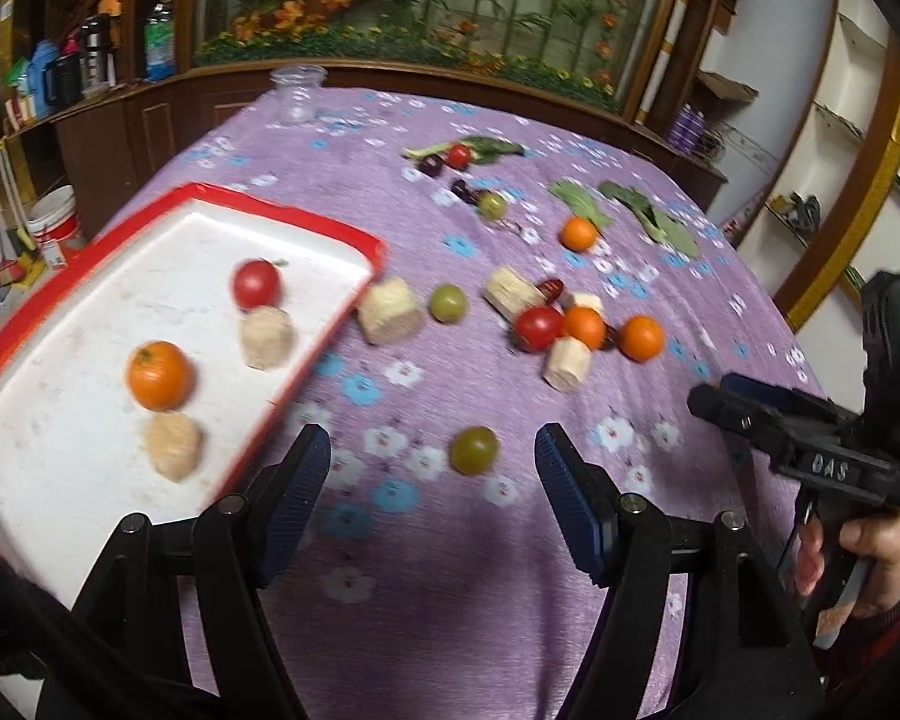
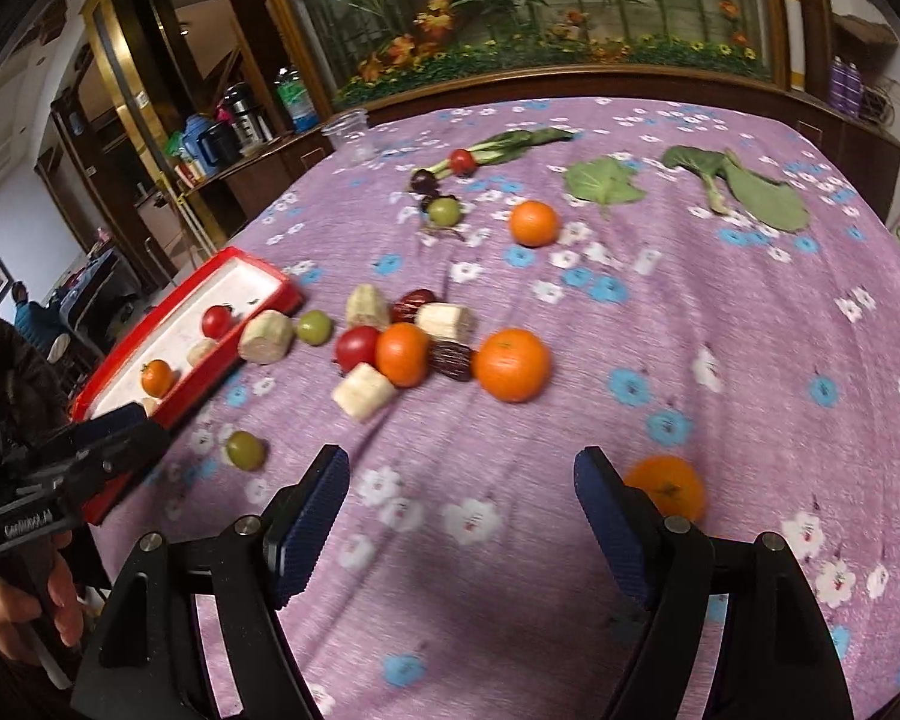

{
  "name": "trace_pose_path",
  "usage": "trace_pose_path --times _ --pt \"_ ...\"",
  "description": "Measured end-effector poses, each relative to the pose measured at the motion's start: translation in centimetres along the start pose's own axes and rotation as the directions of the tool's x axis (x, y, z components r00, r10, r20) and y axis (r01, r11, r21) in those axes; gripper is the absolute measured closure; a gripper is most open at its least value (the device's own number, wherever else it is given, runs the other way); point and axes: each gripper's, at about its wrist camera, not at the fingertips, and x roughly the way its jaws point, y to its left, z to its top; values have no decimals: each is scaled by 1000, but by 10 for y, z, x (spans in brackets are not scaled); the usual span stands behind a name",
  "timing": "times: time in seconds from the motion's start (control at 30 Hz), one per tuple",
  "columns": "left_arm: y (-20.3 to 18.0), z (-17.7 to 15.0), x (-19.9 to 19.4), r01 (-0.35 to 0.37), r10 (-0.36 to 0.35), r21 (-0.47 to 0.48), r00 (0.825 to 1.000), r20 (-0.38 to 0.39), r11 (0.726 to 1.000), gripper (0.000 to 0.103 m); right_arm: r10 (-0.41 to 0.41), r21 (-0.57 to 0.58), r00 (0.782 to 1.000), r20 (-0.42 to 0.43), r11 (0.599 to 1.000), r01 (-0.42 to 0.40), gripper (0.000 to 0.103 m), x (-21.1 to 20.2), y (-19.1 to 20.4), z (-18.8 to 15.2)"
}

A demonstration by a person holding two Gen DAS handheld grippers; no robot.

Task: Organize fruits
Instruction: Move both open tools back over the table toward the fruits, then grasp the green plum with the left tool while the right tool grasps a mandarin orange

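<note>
Left gripper (image 1: 432,474) and right gripper (image 2: 462,492) gape, empty

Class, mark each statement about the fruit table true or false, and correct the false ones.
1. The red tray holds one orange. True.
2. Both grippers grip fruit. False: the left gripper and right gripper are open and hold nothing.
3. A green fruit lies on the cloth ahead of the left gripper's fingers. True.
4. The tray holds leaves. False: the leaves lie on the purple cloth.
</note>
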Motion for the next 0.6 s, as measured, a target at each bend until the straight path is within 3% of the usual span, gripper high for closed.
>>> trace_pose_path --times 0.27,0.47,0.6 --pt "-14 -10 23 -1 3 50 999 -35 999 34 -37 -36 999 -29 999 36 48 15 -5 12" --pt "-13 -11 32 -2 5 56 998 -62 998 45 -56 -69 997 -47 996 52 52 36 0 24" --pt "-17 -9 44 -3 9 70 997 -83 998 59 -71 -71 996 -61 995 66 53 49 -2 27"
